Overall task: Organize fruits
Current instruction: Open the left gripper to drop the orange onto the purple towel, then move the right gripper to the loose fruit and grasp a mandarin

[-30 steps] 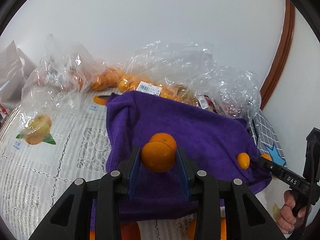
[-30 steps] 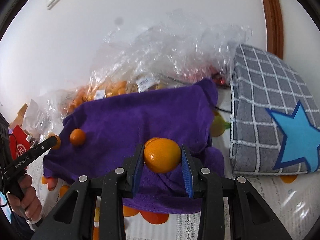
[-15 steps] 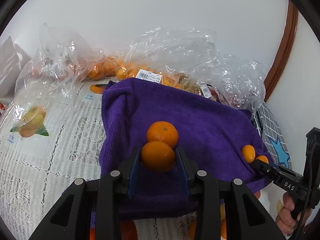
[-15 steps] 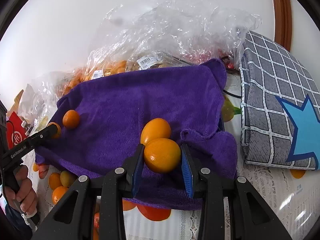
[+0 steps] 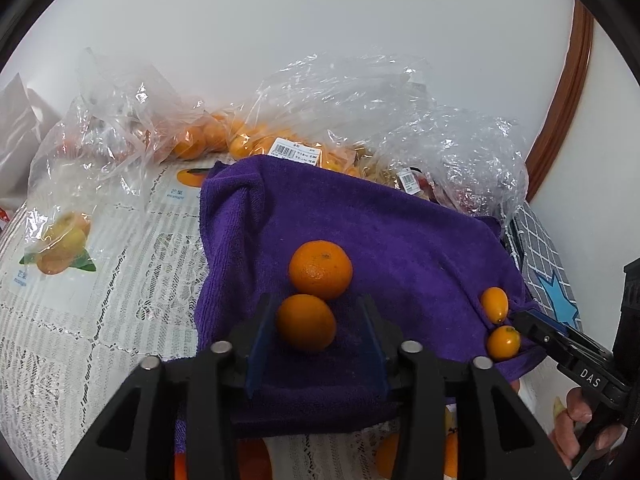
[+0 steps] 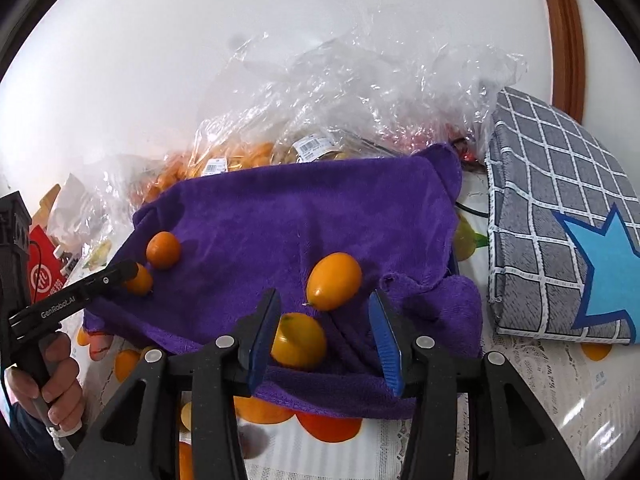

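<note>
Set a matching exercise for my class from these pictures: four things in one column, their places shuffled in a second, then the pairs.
1. purple terry towel
2. clear crinkled plastic bags
3. grey checked cushion with blue star
4. round orange mandarin

A. heaped behind the towel, by the white wall
B. lying on the towel
C. spread over the white lace tablecloth
D. right of the towel, in the right wrist view

Pairs: 1-C, 2-A, 3-D, 4-B
</note>
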`<state>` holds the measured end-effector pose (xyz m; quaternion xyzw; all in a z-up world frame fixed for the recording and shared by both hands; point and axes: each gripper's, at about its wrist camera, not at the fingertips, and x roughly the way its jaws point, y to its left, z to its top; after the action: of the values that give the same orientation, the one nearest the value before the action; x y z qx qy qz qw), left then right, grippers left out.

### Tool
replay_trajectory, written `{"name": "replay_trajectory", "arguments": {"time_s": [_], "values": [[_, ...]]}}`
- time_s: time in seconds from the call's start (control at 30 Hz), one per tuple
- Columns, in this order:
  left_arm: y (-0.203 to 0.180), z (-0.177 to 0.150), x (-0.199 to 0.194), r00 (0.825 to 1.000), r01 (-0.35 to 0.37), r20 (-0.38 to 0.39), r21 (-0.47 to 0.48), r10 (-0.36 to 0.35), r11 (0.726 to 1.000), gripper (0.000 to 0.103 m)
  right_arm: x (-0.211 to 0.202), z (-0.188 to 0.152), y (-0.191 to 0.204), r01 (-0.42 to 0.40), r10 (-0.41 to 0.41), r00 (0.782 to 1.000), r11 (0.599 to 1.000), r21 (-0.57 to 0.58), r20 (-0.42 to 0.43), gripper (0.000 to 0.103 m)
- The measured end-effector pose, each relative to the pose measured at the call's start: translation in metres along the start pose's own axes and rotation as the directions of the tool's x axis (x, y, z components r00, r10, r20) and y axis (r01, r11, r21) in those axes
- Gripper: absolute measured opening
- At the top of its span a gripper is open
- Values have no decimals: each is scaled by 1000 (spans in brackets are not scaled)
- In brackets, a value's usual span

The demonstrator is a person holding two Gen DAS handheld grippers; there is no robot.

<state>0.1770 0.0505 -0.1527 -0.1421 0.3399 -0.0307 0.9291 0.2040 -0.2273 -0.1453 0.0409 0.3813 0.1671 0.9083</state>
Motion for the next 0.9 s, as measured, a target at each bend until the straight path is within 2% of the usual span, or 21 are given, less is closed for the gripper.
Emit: {"name": "replay_trajectory", "arguments": {"time_s": [0.17, 0.33, 0.43, 0.47, 0.57, 0.77, 0.9], "values": [[-1, -1, -4, 1000, 0, 19, -6, 0, 1000, 44, -6, -1, 5, 32, -31, 999, 999, -26, 24, 46], [3, -3, -14, 998, 40, 53, -23, -38, 999, 44, -16, -1, 7, 63, -60, 992, 998, -25, 109, 50], [4, -6, -21, 996, 50, 69, -29, -47, 998, 44, -19, -1, 6, 51, -51, 994, 999, 2, 100, 50], [5, -7, -24, 995, 67, 72, -32, -64, 997, 44, -21, -2, 7, 55, -54, 994, 999, 0, 99, 50], [4, -12, -34, 994, 59, 89, -30, -56, 998, 44, -29, -7, 18, 55, -51, 993, 998, -36, 103, 50], [3, -31, -54, 994, 69, 80, -2, -68, 998, 44, -52, -34, 41, 19, -14, 996, 998, -54, 84, 50], [-3, -47, -69, 996, 61, 66, 43, -64, 997, 44, -61, -55, 44, -27, 28, 998, 999, -19, 61, 50]]}}
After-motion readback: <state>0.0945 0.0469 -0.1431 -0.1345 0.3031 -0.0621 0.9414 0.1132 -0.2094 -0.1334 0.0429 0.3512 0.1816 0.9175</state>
